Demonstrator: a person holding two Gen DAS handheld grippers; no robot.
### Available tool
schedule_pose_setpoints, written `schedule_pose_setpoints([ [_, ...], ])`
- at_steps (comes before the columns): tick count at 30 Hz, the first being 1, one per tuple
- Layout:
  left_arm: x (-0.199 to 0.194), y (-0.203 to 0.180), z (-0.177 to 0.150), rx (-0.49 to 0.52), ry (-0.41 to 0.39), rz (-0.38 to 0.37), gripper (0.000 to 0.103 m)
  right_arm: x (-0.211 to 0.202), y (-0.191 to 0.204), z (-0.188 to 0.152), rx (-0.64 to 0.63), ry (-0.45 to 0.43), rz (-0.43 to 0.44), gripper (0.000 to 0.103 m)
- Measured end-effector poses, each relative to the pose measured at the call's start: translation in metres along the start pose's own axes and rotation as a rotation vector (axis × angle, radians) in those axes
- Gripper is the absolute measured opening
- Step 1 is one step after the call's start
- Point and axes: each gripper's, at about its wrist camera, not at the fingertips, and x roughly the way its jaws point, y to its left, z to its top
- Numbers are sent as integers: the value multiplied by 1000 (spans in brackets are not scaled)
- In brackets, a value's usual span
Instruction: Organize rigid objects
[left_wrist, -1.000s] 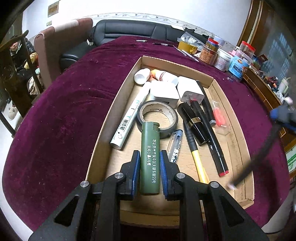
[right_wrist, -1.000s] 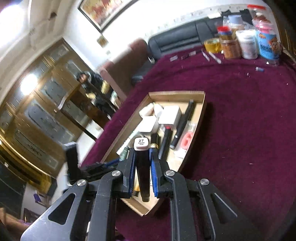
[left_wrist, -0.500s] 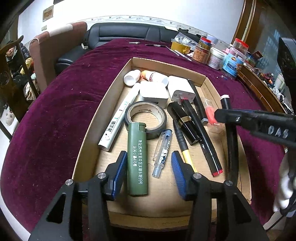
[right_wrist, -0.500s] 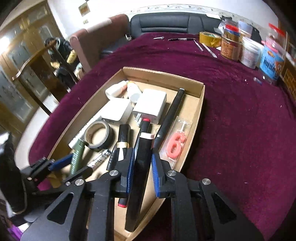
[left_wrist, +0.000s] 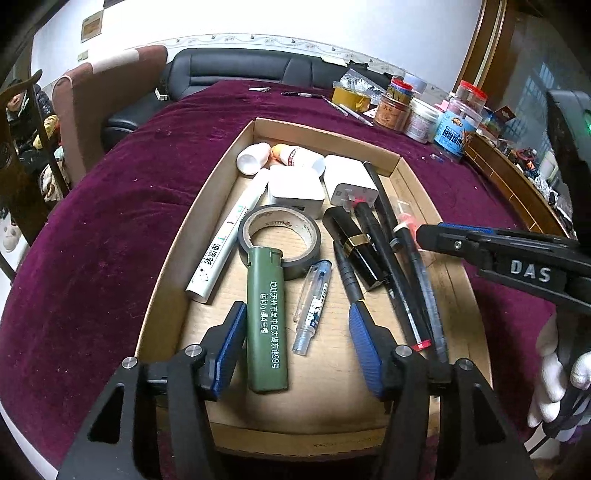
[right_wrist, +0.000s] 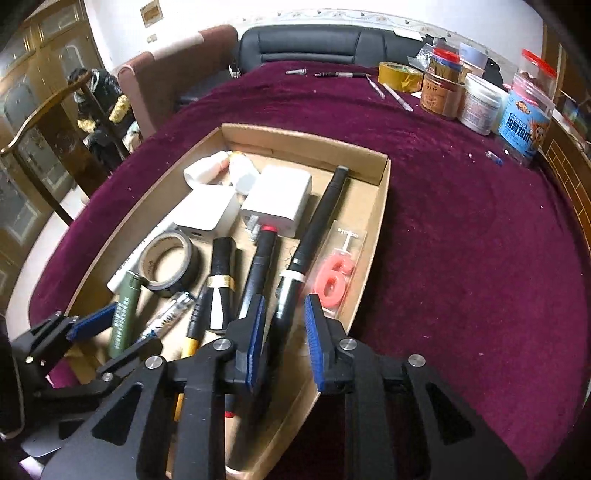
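Note:
A cardboard tray (left_wrist: 173, 254) on the purple cloth holds a green lighter (left_wrist: 266, 317), a tape roll (left_wrist: 279, 236), a white marker (left_wrist: 229, 243), chargers, pens and a lipstick. My left gripper (left_wrist: 297, 347) is open; the lighter lies in the tray beside its left pad. My right gripper (right_wrist: 283, 332) is open just above a black marker with a white band (right_wrist: 291, 284), which lies in the tray (right_wrist: 376, 221) between its pads. The right gripper also shows in the left wrist view (left_wrist: 436, 236).
Jars, tins and a yellow tape roll (right_wrist: 400, 75) stand at the table's far right. Loose pens (right_wrist: 395, 94) lie near them. A red "6" candle in its pack (right_wrist: 334, 275) lies by the tray's right wall. A sofa and a chair stand behind the table.
My left gripper opened and let the green lighter lie in the tray. My right gripper swung down over the tray, laid the black marker in it and opened.

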Motion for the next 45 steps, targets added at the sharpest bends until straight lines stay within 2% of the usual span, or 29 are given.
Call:
schedule_pose_setpoints([
  [3, -5, 1, 0, -17, -18, 0, 52, -14, -1, -3, 11, -60, 6, 31],
  [5, -18, 3, 0, -46, -81, 28, 52, -27, -3, -5, 17, -128, 6, 32],
  [8, -67, 1, -1, -44, -348, 204, 56, -57, -4, -13, 21, -282, -22, 33],
  [9, -84, 1, -3, -50, -434, 247, 77, -70, -3, -19, 18, -355, -60, 43],
  [10, -107, 1, -7, -71, -552, 282, 102, -79, -2, -22, 20, -402, -93, 66],
  [12, -139, 0, -17, -126, -730, 301, 102, -96, -1, -33, 40, -513, -164, 89],
  [13, -146, 1, -19, -158, -767, 316, 102, -100, -1, -36, 45, -545, -178, 89],
  [15, -147, 2, -14, -207, -738, 346, 102, -102, -2, -39, 52, -563, -188, 89],
  [18, -118, 5, 7, -179, -481, 308, 102, -95, -7, -41, 74, -512, -156, 89],
  [20, -102, 4, 8, -179, -392, 307, 102, -92, -8, -47, 84, -497, -144, 89],
  [24, -85, -2, 5, -185, -345, 359, 102, -89, -5, -60, 54, -476, -163, 89],
  [28, -73, -5, 7, -188, -252, 322, 102, -84, 6, -70, 3, -459, -158, 89],
  [30, -69, -7, 8, -193, -213, 337, 102, -81, 14, -74, -41, -458, -157, 89],
  [36, -64, -11, 8, -177, -200, 422, 102, -74, 33, -80, -162, -438, -161, 89],
  [45, -51, -3, 10, -195, -131, 430, 102, -69, 29, -78, -147, -410, -158, 89],
])
